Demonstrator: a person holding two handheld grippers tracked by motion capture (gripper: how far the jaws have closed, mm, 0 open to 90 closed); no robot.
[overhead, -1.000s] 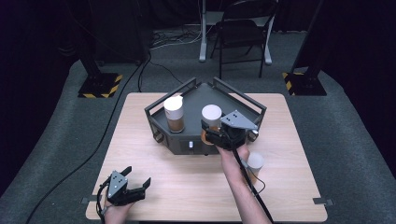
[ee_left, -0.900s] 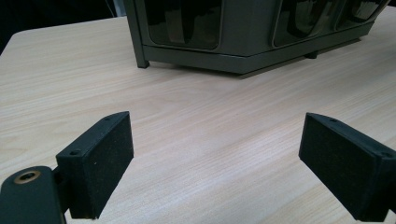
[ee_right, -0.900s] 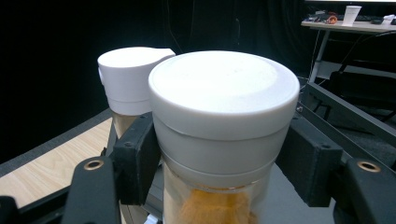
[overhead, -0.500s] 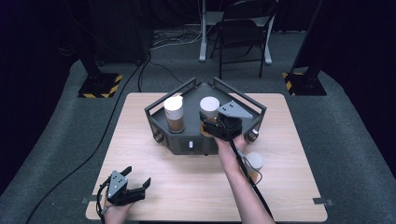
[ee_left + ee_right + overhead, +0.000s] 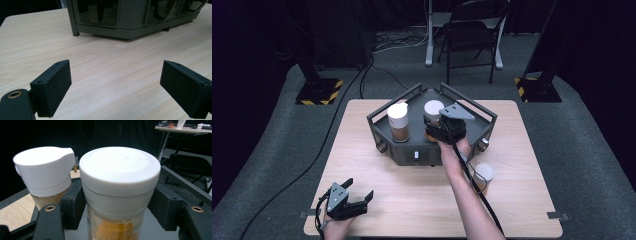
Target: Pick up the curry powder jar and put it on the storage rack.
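A clear jar point(image 5: 433, 109) with a flat white lid and orange contents sits between my right gripper's point(image 5: 432, 128) jaws over the dark grey rack point(image 5: 472, 111). In the right gripper view the pads press on the jar point(image 5: 119, 182) just below its lid, so that gripper point(image 5: 116, 206) is shut on it. A second jar point(image 5: 398, 121) with a white flip-top cap stands on the rack to its left, close beside the held one point(image 5: 44, 171). My left gripper point(image 5: 359, 190) rests open near the table's front left corner, nothing between its pads point(image 5: 53, 87).
A third white-lidded jar point(image 5: 484, 174) stands on the wooden table point(image 5: 532, 150) right of my right forearm. The rack's base point(image 5: 130, 17) lies ahead of the left gripper. A chair point(image 5: 472, 30) and stands are on the floor beyond the table.
My right gripper has carried the jar farther back and slightly left over the rack. The left gripper has stayed where it was.
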